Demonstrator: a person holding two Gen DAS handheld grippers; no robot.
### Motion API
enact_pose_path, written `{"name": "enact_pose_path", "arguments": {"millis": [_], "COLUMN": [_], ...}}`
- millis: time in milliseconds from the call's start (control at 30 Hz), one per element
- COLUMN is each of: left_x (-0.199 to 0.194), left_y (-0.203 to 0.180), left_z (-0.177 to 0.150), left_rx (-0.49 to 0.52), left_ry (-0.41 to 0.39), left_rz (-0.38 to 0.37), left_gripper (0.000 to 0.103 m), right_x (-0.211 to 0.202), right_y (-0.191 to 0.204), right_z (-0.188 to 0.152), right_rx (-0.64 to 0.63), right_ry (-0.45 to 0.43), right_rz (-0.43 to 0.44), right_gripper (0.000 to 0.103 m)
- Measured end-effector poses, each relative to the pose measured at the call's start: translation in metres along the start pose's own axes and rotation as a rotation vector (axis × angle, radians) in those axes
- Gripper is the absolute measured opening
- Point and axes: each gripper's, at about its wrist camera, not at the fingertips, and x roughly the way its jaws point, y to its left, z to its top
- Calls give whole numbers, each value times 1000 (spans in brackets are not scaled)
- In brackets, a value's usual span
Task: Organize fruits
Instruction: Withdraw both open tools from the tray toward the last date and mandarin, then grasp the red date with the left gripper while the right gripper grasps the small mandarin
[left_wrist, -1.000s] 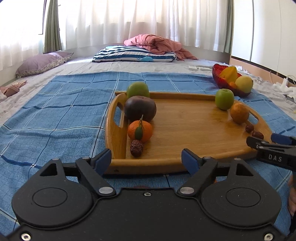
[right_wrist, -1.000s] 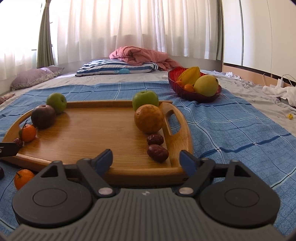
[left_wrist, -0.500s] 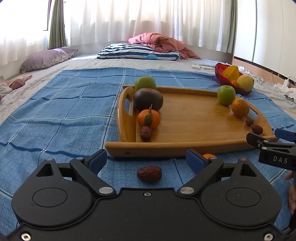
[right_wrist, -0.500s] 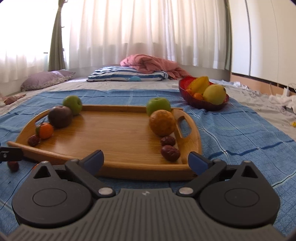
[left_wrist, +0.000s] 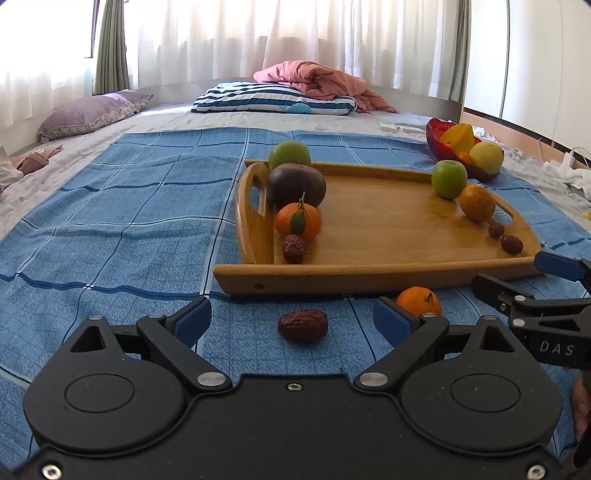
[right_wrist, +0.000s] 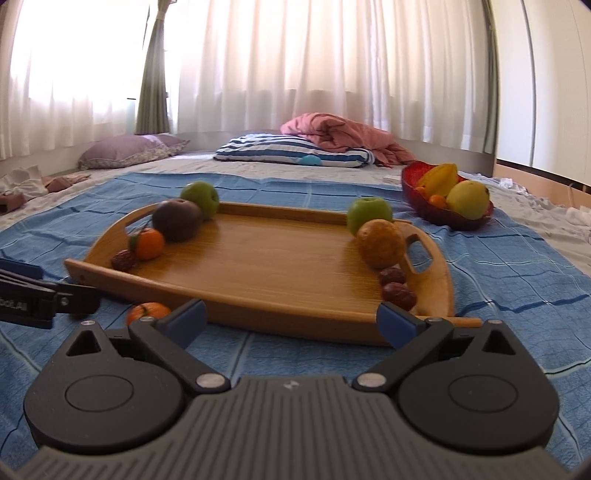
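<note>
A wooden tray (left_wrist: 369, 271) (right_wrist: 277, 258) lies on the blue blanket. Along its left side sit a green apple (left_wrist: 290, 155), a dark purple fruit (left_wrist: 295, 184), a mandarin (left_wrist: 298, 221) and a date (left_wrist: 293, 248). Its right side holds another green apple (left_wrist: 448, 179), a yellow-orange fruit (left_wrist: 476, 202) and two dates (left_wrist: 511, 243). In front of the tray, a loose date (left_wrist: 303, 325) and a loose mandarin (left_wrist: 419, 300) (right_wrist: 147, 312) lie on the blanket. My left gripper (left_wrist: 291, 321) hovers before the loose date, its jaws opening, gripping nothing. My right gripper (right_wrist: 291, 318) stands open and empty at the tray's near rim.
A red bowl (left_wrist: 439, 140) (right_wrist: 443, 216) with a starfruit and yellow fruit stands beyond the tray's right end. A striped pillow (left_wrist: 273, 98), a pink quilt (left_wrist: 317, 79) and a purple pillow (left_wrist: 92, 114) lie at the back. White cables (left_wrist: 565, 162) trail at the far right.
Both grippers have drawn back from the tray and their jaws have spread wider. The loose date and loose mandarin on the blanket have come into view.
</note>
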Motion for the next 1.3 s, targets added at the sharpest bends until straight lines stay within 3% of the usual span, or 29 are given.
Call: {"name": "enact_pose_path", "arguments": {"millis": [267, 467, 700, 833, 1300], "left_x": [2, 3, 5, 4, 3], "left_y": [1, 0, -1, -2, -2], "left_z": [-1, -2, -4, -4, -5], "left_rx": [-4, -4, -14, -15, -19], "left_ry": [6, 20, 48, 49, 50], "left_rz": [-9, -34, -65, -70, -59], "left_gripper": [94, 85, 59, 50, 38], "right_x": [-1, -1, -1, -1, -1], "right_y": [13, 22, 28, 30, 41], "right_z": [-3, -4, -5, -5, -5], "right_rx": [-52, -92, -106, -109, -97], "right_ry": [2, 2, 11, 18, 36], "right_rz": [40, 60, 88, 113, 198], "right_gripper": [103, 103, 103, 103, 84]}}
